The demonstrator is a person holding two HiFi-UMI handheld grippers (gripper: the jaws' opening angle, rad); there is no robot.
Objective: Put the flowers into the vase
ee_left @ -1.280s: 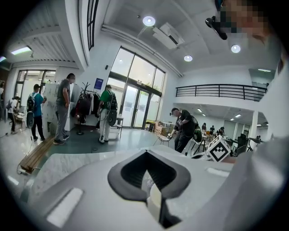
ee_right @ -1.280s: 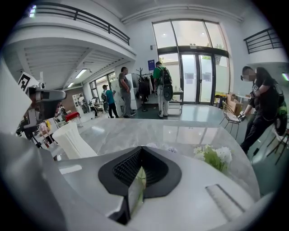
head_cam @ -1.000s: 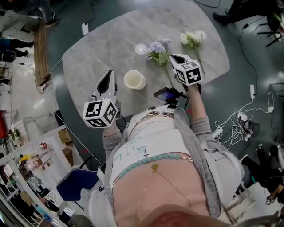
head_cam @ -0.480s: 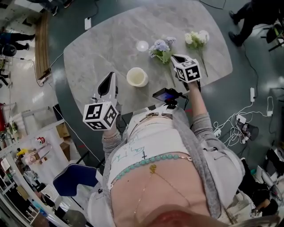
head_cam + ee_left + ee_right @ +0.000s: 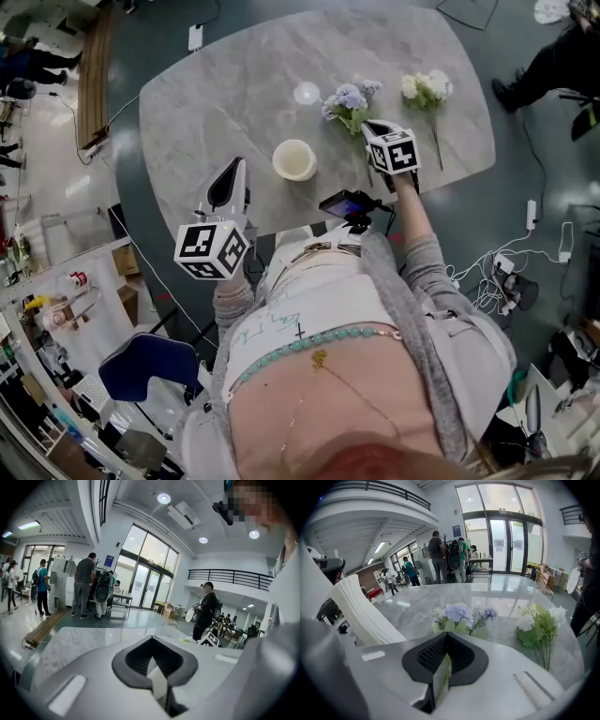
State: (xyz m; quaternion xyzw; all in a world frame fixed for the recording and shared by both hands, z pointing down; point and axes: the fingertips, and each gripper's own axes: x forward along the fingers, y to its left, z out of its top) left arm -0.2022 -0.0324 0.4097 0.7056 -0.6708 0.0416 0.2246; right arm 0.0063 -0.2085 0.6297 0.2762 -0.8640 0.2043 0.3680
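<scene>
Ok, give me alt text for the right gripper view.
The right hand-held gripper, jaws closed, points at a purple flower bunch lying on a marble table. A white flower bunch lies to its right; a white vase stands at the left edge. People stand beyond.

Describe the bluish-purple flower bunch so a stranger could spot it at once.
On the grey marble table, two flower bunches lie right of the cream vase. The purple bunch is the one nearer the vase, with lilac-blue blooms, unlike the white bunch beyond it.
</scene>
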